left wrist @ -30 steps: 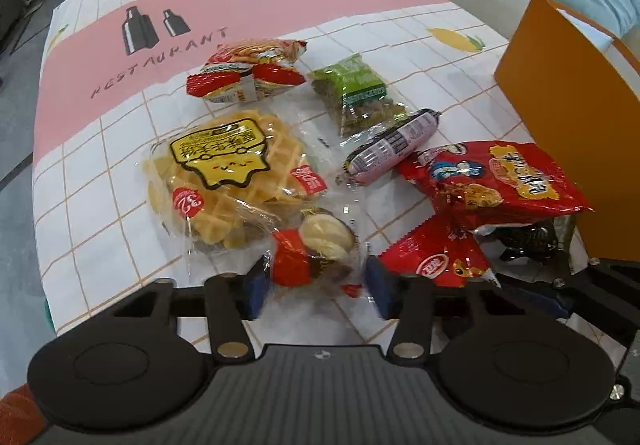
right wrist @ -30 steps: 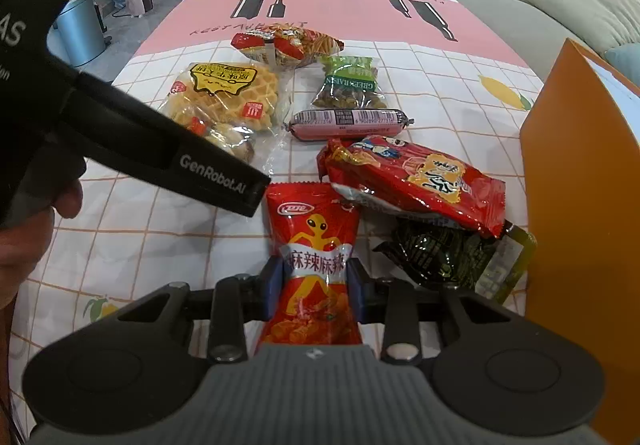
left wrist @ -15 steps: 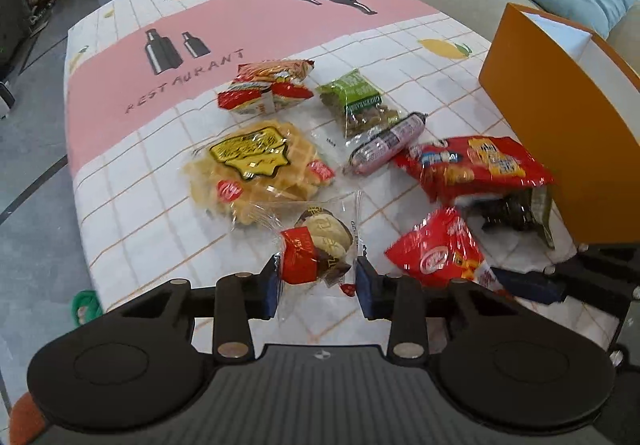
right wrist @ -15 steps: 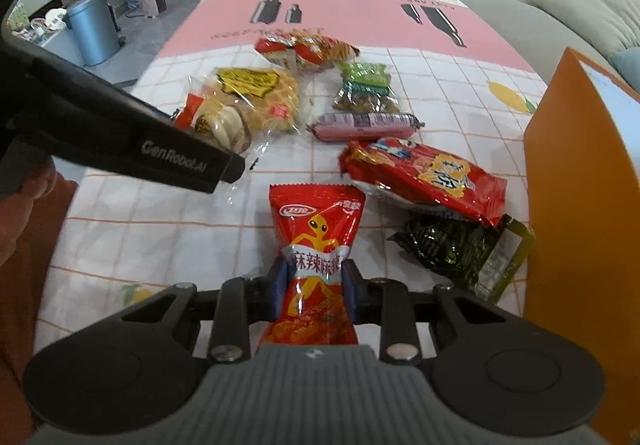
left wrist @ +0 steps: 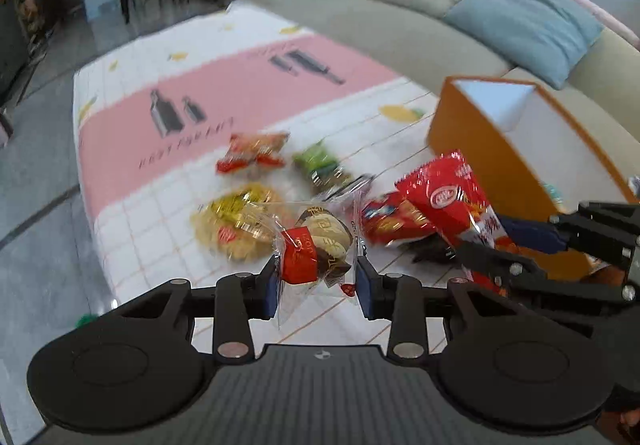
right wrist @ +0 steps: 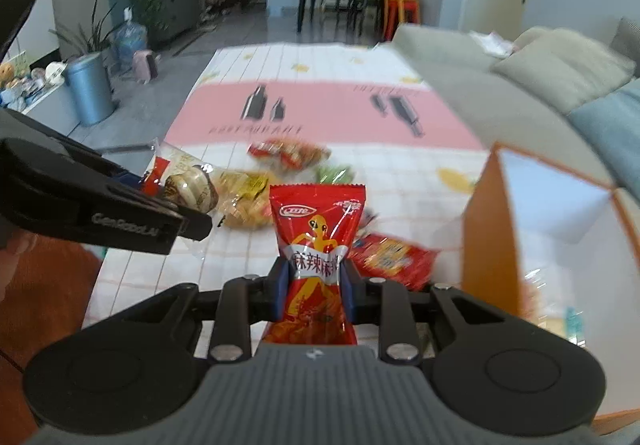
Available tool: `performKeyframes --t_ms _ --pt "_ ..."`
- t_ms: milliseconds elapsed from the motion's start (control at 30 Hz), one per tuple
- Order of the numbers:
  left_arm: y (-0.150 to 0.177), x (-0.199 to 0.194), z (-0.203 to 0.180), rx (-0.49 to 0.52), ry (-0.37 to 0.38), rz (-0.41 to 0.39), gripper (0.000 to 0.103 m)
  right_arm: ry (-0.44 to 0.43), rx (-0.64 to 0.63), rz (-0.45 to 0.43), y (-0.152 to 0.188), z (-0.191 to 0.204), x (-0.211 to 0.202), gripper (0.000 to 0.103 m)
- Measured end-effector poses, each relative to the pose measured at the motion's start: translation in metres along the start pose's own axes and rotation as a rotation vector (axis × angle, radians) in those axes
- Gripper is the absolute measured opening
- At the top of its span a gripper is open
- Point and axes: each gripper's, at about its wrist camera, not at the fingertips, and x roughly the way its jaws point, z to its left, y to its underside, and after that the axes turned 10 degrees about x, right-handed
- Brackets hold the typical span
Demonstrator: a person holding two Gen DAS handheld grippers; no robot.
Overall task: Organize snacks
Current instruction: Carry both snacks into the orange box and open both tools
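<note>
In the left wrist view, a waffle pack (left wrist: 236,221) lies blurred at centre left on the checked tablecloth (left wrist: 152,205). Just right of it, the left gripper (left wrist: 316,281) is clamped on a clear-wrapped pastry with a red band (left wrist: 316,245), lifted above the cloth. Behind sit a red-orange snack bag (left wrist: 256,153) and a green packet (left wrist: 320,165). Further right, a red spicy-snack packet (left wrist: 452,201) is pinched by the right gripper (right wrist: 314,281), its blue pads pressed on the packet's middle, in front of the orange box (left wrist: 472,141) at the right edge. A flat red bag (right wrist: 394,255) lies beside that box on the cloth.
</note>
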Motion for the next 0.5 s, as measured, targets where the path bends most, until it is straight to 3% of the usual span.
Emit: performKeyframes --t_ms 200,400,500 --pt "-0.022 -0.014 -0.027 0.074 0.006 -0.034 0.042 0.083 0.02 -0.07 -0.016 -0.023 -0.028 0.025" --pt "-0.057 -0.029 -0.058 0.141 0.09 -0.112 0.042 0.181 0.051 -0.119 -0.027 -0.058 -0.05 0.025" --pt "-0.079 -0.024 -0.074 0.162 0.173 -0.125 0.042 0.21 0.067 -0.126 -0.033 -0.079 -0.055 0.025"
